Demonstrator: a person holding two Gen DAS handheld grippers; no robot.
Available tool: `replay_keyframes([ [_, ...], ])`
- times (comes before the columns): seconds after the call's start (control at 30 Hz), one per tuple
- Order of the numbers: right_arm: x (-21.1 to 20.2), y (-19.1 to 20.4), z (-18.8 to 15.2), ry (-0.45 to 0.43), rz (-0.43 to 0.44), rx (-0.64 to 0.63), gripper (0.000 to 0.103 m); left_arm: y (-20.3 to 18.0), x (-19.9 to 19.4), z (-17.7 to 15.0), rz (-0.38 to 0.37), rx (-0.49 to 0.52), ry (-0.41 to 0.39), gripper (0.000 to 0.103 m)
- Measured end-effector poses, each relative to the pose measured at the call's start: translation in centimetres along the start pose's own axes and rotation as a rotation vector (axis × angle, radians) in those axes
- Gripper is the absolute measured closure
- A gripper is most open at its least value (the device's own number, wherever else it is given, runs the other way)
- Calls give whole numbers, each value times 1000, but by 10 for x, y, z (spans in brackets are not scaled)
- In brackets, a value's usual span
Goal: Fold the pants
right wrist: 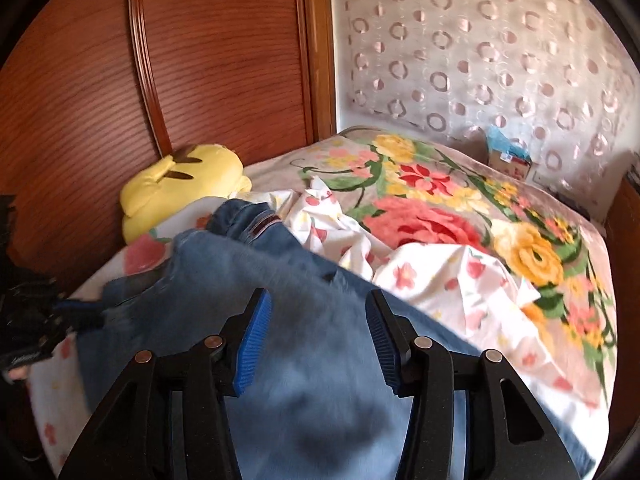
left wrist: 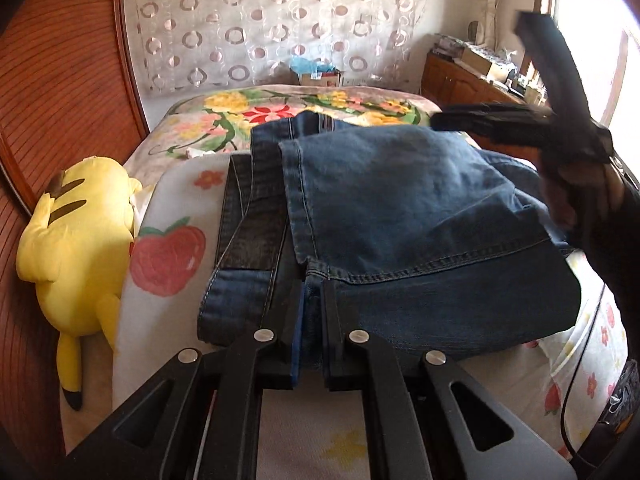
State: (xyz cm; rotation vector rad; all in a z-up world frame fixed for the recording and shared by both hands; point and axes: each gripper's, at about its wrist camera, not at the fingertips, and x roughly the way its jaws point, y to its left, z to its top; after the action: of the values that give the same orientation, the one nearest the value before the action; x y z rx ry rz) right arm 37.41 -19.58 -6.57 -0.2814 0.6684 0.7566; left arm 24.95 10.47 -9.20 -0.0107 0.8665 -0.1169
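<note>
Two grippers share the work: the left gripper [left wrist: 310, 300], at six o'clock in its own view, pinches the near edge of the jeans [left wrist: 400, 216] to anchor the fold on the bed [left wrist: 168, 208], while the right gripper [right wrist: 318, 320] hovers half-open and empty above the denim.

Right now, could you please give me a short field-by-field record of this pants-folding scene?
garment: blue jeans, partly folded on the bed
surface: floral bedspread
left gripper: shut on a denim edge at the near end
right gripper: open above the denim, nothing between the pads
bystander object: yellow plush toy beside the wooden headboard
</note>
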Motion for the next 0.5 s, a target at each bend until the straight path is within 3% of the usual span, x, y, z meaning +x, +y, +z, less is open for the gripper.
replay_keyframes([
  [0.27,62,-2,20,115,81,-76,52,4,-5,-1,-14,-6,-6,96],
  [0.3,66,-3,22,125,88,-88,61,4,-9,0,-16,-7,-17,96],
  [0.33,68,-3,23,125,88,-100,82,3,-11,1,-17,-5,-23,96],
  [0.4,63,-5,25,99,97,-104,98,1,-20,3,-13,0,-46,96],
  [0.5,34,-2,29,-15,122,-108,100,0,-39,9,-20,1,-98,96],
])
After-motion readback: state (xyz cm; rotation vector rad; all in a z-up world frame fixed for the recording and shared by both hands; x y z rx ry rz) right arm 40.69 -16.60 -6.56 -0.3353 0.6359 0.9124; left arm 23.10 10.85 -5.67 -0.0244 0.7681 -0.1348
